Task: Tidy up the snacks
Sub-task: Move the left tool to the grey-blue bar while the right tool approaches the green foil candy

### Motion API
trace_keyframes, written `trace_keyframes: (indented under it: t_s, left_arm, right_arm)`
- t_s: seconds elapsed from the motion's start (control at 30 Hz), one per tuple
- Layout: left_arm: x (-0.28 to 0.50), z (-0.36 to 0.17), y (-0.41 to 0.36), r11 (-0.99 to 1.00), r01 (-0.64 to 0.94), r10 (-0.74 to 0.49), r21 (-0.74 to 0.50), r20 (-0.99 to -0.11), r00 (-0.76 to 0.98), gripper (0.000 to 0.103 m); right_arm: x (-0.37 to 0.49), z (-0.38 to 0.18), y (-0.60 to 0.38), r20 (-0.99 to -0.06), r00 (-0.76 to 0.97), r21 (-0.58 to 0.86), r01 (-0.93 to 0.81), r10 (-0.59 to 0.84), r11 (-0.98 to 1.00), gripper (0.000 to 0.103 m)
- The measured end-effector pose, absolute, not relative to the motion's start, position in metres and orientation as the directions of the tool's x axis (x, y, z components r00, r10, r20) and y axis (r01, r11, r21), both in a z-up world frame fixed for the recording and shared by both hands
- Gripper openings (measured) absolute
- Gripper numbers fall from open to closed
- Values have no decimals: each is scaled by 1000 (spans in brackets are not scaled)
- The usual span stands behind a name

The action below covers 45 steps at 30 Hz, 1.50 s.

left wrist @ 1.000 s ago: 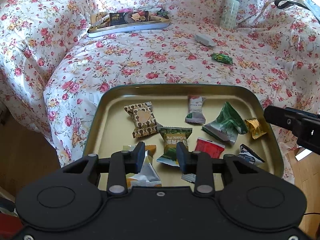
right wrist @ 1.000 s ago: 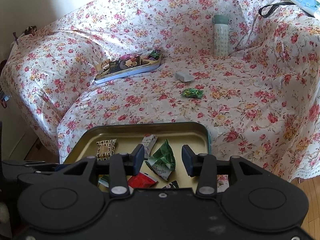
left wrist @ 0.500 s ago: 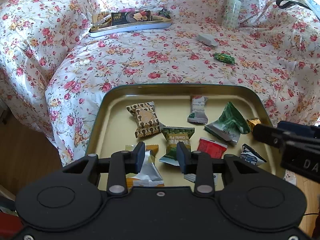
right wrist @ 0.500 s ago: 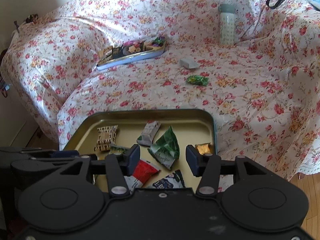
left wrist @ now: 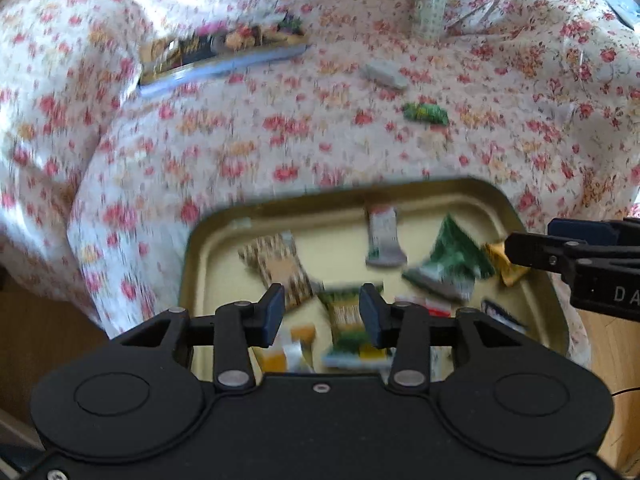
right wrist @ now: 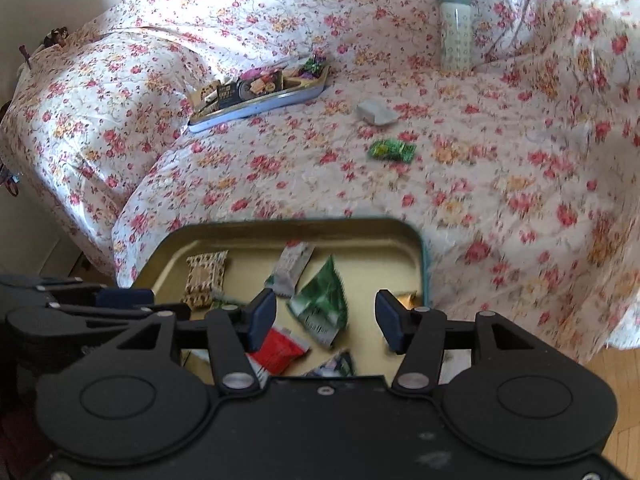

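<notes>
Both grippers hover over the near edge of a gold tray (left wrist: 208, 240) that sits at the front of a floral-covered sofa (right wrist: 280, 168). The left gripper (left wrist: 322, 312) points forward and slightly down, its jaws parted and gripping nothing, with a green snack (left wrist: 348, 320) lying in the tray below the gap. The right gripper (right wrist: 325, 316) is also spread wide and empty, above a green triangular pack (right wrist: 324, 304) and a red pack (right wrist: 280, 350). In the left view the right gripper reaches in from the right edge, beside a gold candy (left wrist: 502, 262). On the seat beyond lie a second tin (right wrist: 260, 98) of snacks, a white packet (right wrist: 376, 112), a green candy (right wrist: 392, 150) and a bottle (right wrist: 454, 28). The left view is blurred.
</notes>
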<state>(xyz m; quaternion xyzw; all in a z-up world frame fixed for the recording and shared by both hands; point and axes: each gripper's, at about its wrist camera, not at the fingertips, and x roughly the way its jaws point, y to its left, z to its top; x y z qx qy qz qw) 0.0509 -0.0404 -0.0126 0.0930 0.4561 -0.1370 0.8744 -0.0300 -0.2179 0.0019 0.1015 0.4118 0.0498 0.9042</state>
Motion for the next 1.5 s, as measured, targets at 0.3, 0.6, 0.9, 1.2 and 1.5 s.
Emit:
trace_keyframes:
  t_s: [0.3,0.6,0.9,1.2,1.5]
  left_arm:
    - [102,15,-59,927,348,-134,140,-743,655,56]
    - [156,16,-78,928,348,-153,136,-711,686,62]
    - [199,-9,-101,929,354,-163,112,-733,661,63]
    - [233,-46,-116,932,346,-142,113,-761,633,63]
    - [271,-43,-137,932,355,-171,77,-770,615,63]
  right_arm:
    - [21,19,-239,-670,738,119,1,80,993,62]
    - [76,10,-259,-637,769,100,5,60,995,63]
    - [120,-26,-274,-667,745,44,40,0,998,63]
    - [137,-57,-282,-691,722,12,56,-32,998,63]
    - [152,-64,-274,-671,741,2,-33,26,999,63]
